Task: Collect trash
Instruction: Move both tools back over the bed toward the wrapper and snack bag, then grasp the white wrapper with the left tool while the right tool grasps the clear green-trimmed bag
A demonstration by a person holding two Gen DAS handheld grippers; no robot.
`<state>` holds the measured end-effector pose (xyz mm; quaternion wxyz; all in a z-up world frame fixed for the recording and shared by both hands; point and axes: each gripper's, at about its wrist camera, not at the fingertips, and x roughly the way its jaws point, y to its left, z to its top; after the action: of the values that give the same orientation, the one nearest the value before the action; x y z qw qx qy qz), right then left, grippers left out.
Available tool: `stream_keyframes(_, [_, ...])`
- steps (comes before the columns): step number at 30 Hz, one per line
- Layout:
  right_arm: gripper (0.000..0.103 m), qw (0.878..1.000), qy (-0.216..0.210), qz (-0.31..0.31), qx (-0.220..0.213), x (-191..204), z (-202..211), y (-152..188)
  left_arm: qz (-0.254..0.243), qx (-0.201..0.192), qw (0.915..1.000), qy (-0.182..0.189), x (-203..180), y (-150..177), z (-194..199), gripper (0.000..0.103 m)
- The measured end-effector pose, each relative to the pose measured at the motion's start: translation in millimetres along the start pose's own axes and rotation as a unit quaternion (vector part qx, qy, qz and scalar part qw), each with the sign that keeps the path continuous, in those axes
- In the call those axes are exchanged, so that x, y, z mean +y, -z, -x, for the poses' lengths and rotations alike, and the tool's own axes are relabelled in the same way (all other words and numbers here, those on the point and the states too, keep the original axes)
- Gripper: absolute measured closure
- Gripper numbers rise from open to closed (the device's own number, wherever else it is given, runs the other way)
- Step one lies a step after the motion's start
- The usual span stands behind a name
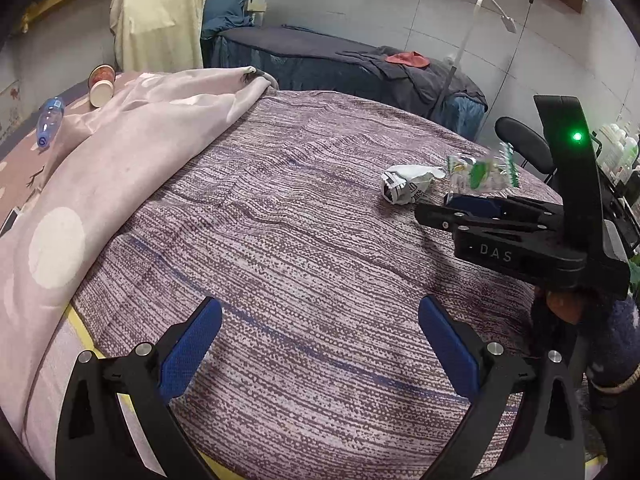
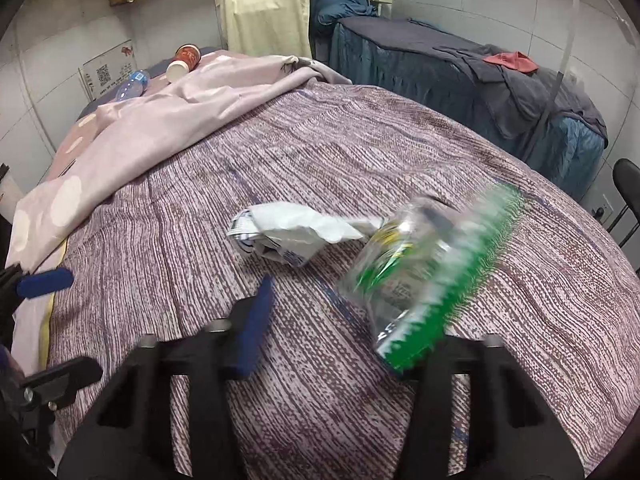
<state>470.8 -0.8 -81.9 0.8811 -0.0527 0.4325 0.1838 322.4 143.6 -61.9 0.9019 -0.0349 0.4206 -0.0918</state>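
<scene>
Clear plastic wrapper with green print and a green saw-toothed edge, blurred, near the right edge of the bed, just in front of the right claw. Crumpled white wrapper with dark print just beside it, lying on the striped mauve cover. Toward the far left corner of the bed, on a pink spotted quilt: a paper cup on its side, red and white, and a blue-tinted plastic bottle lying near it.

Beyond the bed, a second bed draped in dark blue with a red cloth on top; a pale yellow garment hanging against the tiled wall; wooden shelves high up; a black chair off the right edge.

Left claw wide open over the near part of the cover, blue pads well apart, holding nothing. Right claw open, one blue pad in plain view, the other hidden behind the clear wrapper; cannot tell whether that wrapper touches a finger or hangs loose. Seen from the left wrist, right claw black, marked DAS, green light lit, pointing at both wrappers.
</scene>
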Motion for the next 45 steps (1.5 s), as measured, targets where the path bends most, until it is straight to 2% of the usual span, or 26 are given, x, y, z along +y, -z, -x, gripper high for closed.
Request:
stream_keyframes(1, [0.083,1.000,-0.001,0.000,-0.003,-1.8,1.6,2.0,-0.004,0.000,1.0000,0.001,-1.5,-2.1,-1.7,0.006])
stream_keyframes(2, [0.087,1.000,0.001,-0.002,-0.007,-6.3,5.1,4.1,-0.009,-0.001,1.0000,0.000,-3.4,-6.1,-4.7,0.006])
stream_keyframes(7, [0.100,0.999,-0.004,-0.017,-0.026,-18.4,23.0,11.8,-0.035,-0.006,0.9993,0.009,-18.6,-30.0,-19.9,0.006])
stream_keyframes(10, [0.101,0.999,-0.017,-0.026,-0.038,-23.4,37.1,15.4,-0.063,0.002,0.9978,0.021,-37.0,-45.6,-36.4,0.006])
stream_keyframes(15, [0.101,0.998,-0.025,-0.030,-0.044,-29.6,55.8,22.3,-0.118,0.021,0.9928,-0.004,-65.5,-63.5,-71.2,0.007])
stream_keyframes(17, [0.101,0.997,-0.022,-0.042,-0.053,-36.6,59.1,23.8,-0.129,0.028,0.9913,-0.008,-71.1,-67.2,-81.0,0.019])
stream_keyframes(18, [0.101,0.997,-0.020,-0.045,-0.058,-39.8,60.7,23.5,-0.134,0.031,0.9904,-0.009,-73.2,-69.1,-85.0,0.031])
stream_keyframes(20, [0.089,0.997,-0.010,-0.057,-0.057,-48.2,59.7,20.4,-0.136,0.034,0.9901,-0.006,-75.0,-71.7,-90.0,0.042])
stream_keyframes(22, [0.045,0.995,-0.012,-0.079,-0.061,-58.1,59.0,18.1,-0.133,0.038,0.9904,0.004,-75.2,-72.5,-93.4,0.069])
stream_keyframes(23, [0.038,0.994,-0.007,-0.086,-0.067,-61.8,58.4,16.5,-0.128,0.040,0.9909,0.007,-74.2,-72.0,-94.1,0.070])
stream_keyframes(25, [0.036,0.995,0.003,-0.079,-0.062,-63.0,51.7,12.3,-0.114,0.028,0.9930,0.012,-71.0,-70.2,-90.0,0.073])
stream_keyframes(27, [0.035,0.997,-0.005,-0.065,-0.036,-60.9,33.9,6.4,-0.111,0.022,0.9935,0.013,-70.0,-67.0,-85.3,0.074])
stream_keyframes(32, [0.036,0.999,0.019,-0.034,-0.014,-53.0,2.7,-1.0,-0.116,0.005,0.9931,-0.015,-65.8,-61.0,-72.3,0.074])
stream_keyframes(33, [0.042,0.999,0.022,-0.030,-0.014,-51.9,1.3,-1.8,-0.117,0.003,0.9929,-0.021,-64.1,-59.8,-70.6,0.074])
stream_keyframes(34, [0.060,0.999,0.023,-0.024,-0.014,-49.9,0.7,-2.2,-0.116,0.004,0.9930,-0.023,-62.5,-59.0,-69.7,0.074])
stream_keyframes(36, [0.082,1.000,0.017,-0.014,-0.015,-45.7,1.6,-2.5,-0.107,0.003,0.9940,-0.025,-59.0,-58.2,-67.5,0.074])
stream_keyframes(40, [0.090,0.999,-0.004,-0.027,-0.027,-44.0,13.6,1.6,-0.089,-0.002,0.9957,-0.023,-53.6,-54.0,-59.1,0.074])
stream_keyframes(45, [0.090,0.998,-0.021,-0.036,-0.055,-40.9,47.4,10.5,-0.082,-0.023,0.9961,-0.019,-58.1,-42.3,-32.6,0.074])
